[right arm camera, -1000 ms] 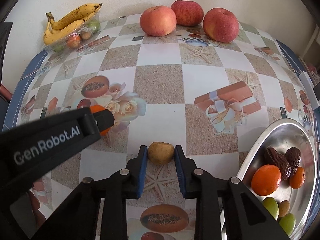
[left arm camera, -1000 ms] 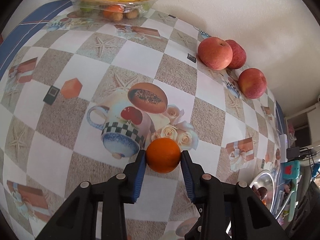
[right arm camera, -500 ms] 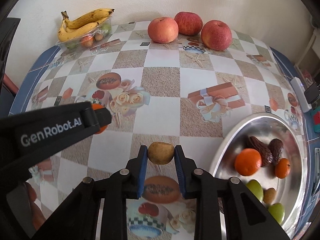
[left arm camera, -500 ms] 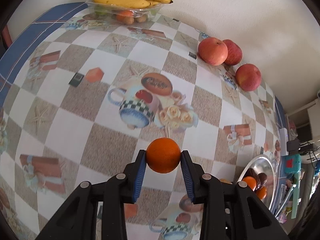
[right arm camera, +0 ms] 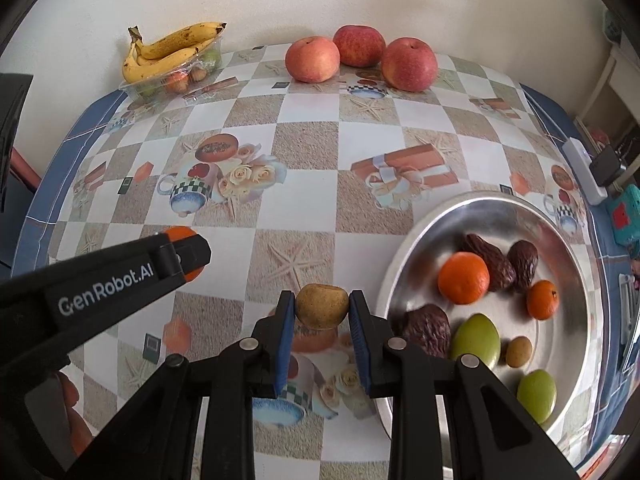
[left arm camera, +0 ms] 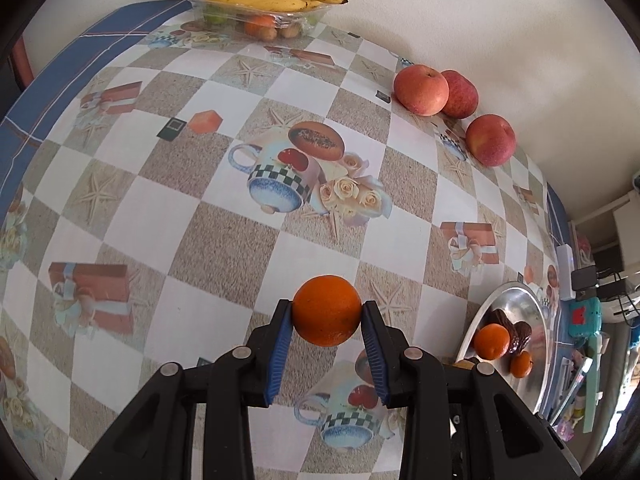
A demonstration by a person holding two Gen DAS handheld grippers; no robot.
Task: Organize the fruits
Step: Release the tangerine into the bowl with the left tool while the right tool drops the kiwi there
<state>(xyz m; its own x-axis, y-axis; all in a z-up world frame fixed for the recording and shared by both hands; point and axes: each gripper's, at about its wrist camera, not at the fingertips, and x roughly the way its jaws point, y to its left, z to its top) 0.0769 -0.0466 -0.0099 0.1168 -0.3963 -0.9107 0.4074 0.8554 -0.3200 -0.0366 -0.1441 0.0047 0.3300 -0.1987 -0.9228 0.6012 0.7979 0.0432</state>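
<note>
My left gripper point(left arm camera: 326, 314) is shut on an orange point(left arm camera: 327, 311) and holds it above the table; it also shows in the right wrist view point(right arm camera: 182, 254), left of the right gripper. My right gripper point(right arm camera: 322, 306) is shut on a small brown fruit point(right arm camera: 322, 306), held above the table just left of a metal plate point(right arm camera: 560, 232). The plate holds oranges point(right arm camera: 464, 278), dark dates point(right arm camera: 490, 256) and green fruits point(right arm camera: 476, 342). The plate shows at the right of the left wrist view point(left arm camera: 536, 312).
Three apples point(right arm camera: 360, 56) sit by the back wall. Bananas point(right arm camera: 172, 50) lie on a clear tray of small fruits point(right arm camera: 176, 80) at the back left. The table carries a checkered patterned cloth point(right arm camera: 304, 140). Clutter lies off the table's right edge point(left arm camera: 588, 316).
Both grippers have lifted and drawn back from the table with their fruits. The metal plate now sits nearer the right gripper and more of it shows.
</note>
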